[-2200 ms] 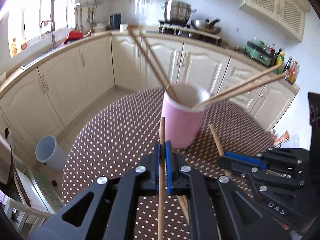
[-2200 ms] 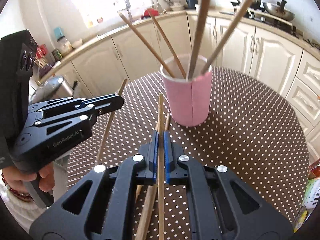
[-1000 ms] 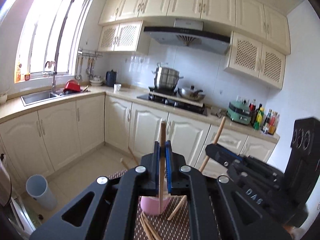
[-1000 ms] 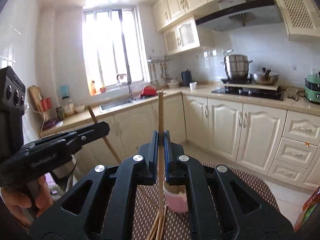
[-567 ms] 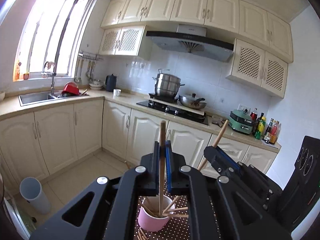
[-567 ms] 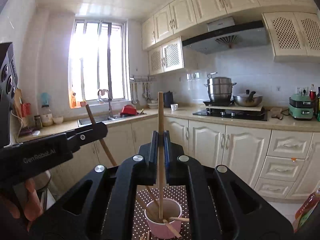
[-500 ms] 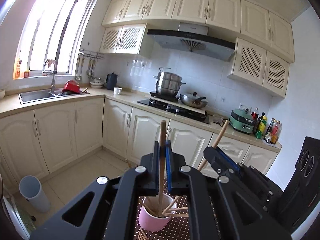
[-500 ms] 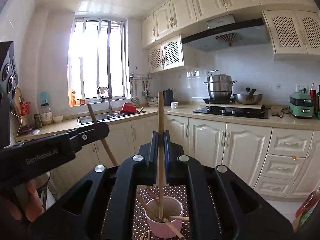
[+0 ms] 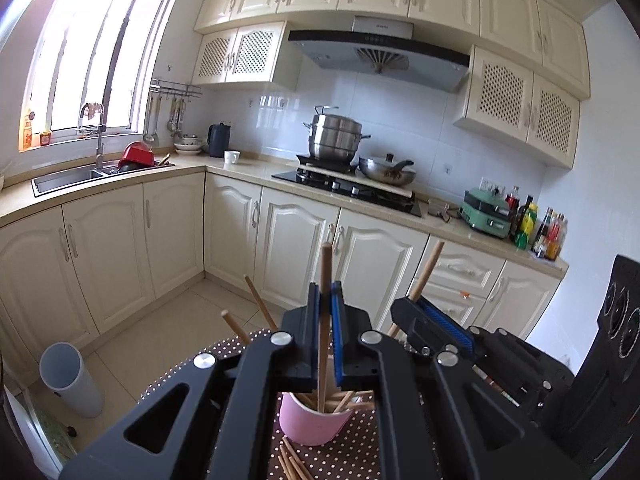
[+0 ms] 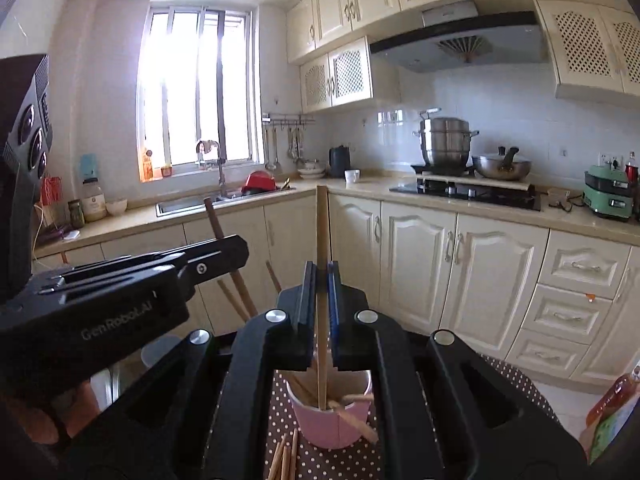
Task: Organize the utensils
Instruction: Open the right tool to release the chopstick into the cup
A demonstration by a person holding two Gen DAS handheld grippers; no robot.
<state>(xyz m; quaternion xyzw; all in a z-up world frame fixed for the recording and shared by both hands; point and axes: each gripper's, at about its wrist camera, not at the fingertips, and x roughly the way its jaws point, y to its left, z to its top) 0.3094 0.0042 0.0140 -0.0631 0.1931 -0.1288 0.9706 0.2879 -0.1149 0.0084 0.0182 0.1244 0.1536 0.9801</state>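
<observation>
A pink cup [image 9: 310, 422] [image 10: 332, 420] holding several wooden chopsticks stands on the brown dotted table [image 9: 352, 456]. My left gripper [image 9: 325, 312] is shut on a chopstick [image 9: 325, 280] held upright, its lower end inside the cup's mouth. My right gripper [image 10: 321, 292] is shut on another chopstick [image 10: 321, 232], also upright with its lower end in the cup. Each gripper shows in the other's view: the right one [image 9: 424, 320] and the left one [image 10: 224, 252], both gripping a chopstick. Loose chopsticks [image 10: 284, 460] [image 9: 294, 462] lie on the table before the cup.
Cream kitchen cabinets and a counter [image 9: 240, 168] run behind, with a sink [image 9: 68, 176], a stove with a steel pot [image 9: 334, 140] and a wok. A grey bin [image 9: 70, 380] stands on the floor at left. Bottles [image 9: 548, 236] stand at the counter's right end.
Both grippers rose from table level and tilted upright, each carrying its chopstick over the cup. In the last half second they sank a little, so the chopstick ends sit lower in the cup.
</observation>
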